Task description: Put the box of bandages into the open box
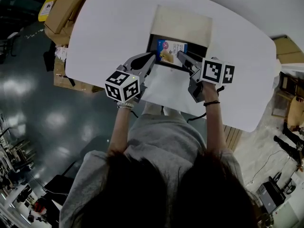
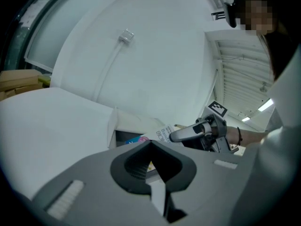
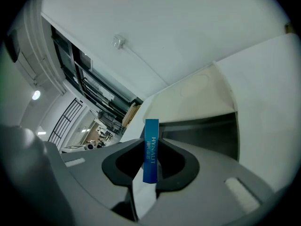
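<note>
The open box [image 1: 201,50] sits mid-table, its dark inside showing and its pale lid [image 1: 181,24] folded back on the far side. My right gripper [image 1: 180,54] is shut on the box of bandages [image 1: 171,49], a blue-and-white carton held over the open box's inside. I cannot tell whether it touches the bottom. In the right gripper view, the carton's blue edge [image 3: 151,147] stands upright between the jaws of the right gripper [image 3: 151,173], with the open box [image 3: 207,131] just beyond. My left gripper [image 1: 152,57] is shut on nothing at the box's near-left rim. Its view shows the carton [image 2: 162,134] and the right gripper [image 2: 186,133].
The white table [image 1: 109,32] has its edge close on the left and near sides. Cardboard boxes [image 1: 64,11] are stacked on the floor past the left edge. More cardboard [image 1: 289,49] lies off the right end.
</note>
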